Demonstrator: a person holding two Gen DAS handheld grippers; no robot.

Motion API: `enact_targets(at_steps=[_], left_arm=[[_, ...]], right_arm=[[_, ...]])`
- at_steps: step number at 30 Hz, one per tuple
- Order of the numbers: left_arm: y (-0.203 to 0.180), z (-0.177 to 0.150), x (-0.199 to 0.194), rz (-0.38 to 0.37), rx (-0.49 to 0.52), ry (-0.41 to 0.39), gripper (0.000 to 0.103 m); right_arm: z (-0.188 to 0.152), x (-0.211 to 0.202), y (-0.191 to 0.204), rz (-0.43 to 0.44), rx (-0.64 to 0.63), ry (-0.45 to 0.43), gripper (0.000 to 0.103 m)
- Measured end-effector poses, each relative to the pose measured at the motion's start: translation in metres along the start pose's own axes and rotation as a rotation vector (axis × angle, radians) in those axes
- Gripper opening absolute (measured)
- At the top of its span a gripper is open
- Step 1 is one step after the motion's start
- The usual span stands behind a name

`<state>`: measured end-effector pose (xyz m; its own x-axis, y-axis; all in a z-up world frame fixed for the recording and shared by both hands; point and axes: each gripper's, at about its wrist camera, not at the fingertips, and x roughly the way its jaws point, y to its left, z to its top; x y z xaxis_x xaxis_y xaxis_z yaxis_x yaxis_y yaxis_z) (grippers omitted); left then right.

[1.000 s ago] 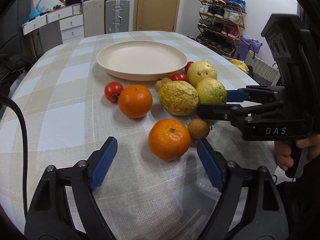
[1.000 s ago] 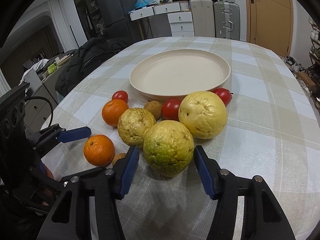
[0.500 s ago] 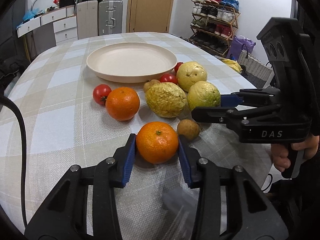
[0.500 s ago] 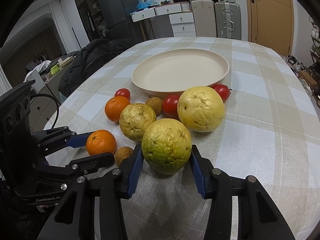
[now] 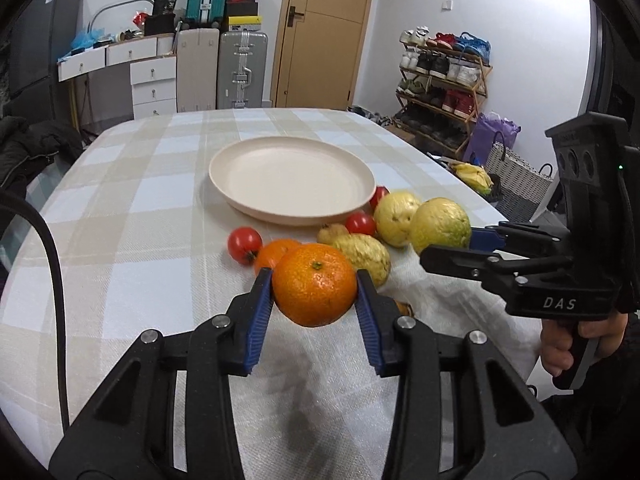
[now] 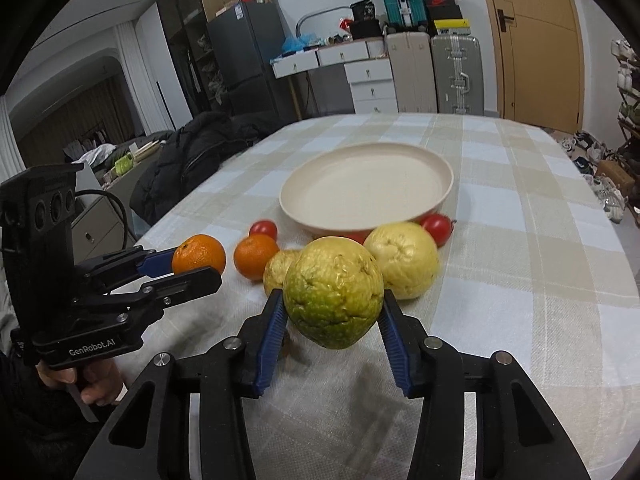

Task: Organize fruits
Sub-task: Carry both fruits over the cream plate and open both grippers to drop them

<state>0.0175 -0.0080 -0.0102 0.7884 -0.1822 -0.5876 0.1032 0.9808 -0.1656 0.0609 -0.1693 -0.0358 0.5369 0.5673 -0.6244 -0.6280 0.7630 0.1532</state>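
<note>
My left gripper [image 5: 315, 286] is shut on an orange [image 5: 315, 284] and holds it a little above the checked tablecloth. My right gripper [image 6: 332, 314] is shut on a green-yellow guava [image 6: 334, 296], also lifted off the cloth. Beyond them lies an empty cream plate [image 5: 292, 180]. Near its front rim stay a second orange [image 6: 255, 256], two yellow guavas [image 6: 404, 260] [image 5: 366, 256], three red tomatoes [image 5: 244, 244] and a small brown fruit [image 5: 332, 232]. The right gripper shows at the right of the left wrist view [image 5: 452, 246]; the left gripper shows at the left of the right wrist view [image 6: 188, 266].
The oval table's edge [image 6: 180, 204] runs close on the left, with a dark jacket [image 6: 192, 152] on a chair beside it. A shoe rack [image 5: 440, 80] and a wicker basket [image 5: 516, 176] stand off the right side. Suitcases [image 5: 240, 68] and drawers line the far wall.
Both grippers closed on their fruit and then lifted it off the cloth: the left on the near orange, the right on the green-yellow guava. The views tilted up toward the plate.
</note>
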Motion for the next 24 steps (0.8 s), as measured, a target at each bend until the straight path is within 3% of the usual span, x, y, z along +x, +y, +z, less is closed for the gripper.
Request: enact_targets(at_steps=[14,24], left_arm=[[0.007,0.033,-0.002,0.037,-0.004,-0.063,0.037],[0.017,0.057,0.017,0.068,-0.015,-0.075,0.037]], right_arm=[[0.029,-0.007,-0.004,-0.030,0.012,-0.052,0.047],[0.047,0.011,0.000,-0.013,0.011,-0.043,0.047]])
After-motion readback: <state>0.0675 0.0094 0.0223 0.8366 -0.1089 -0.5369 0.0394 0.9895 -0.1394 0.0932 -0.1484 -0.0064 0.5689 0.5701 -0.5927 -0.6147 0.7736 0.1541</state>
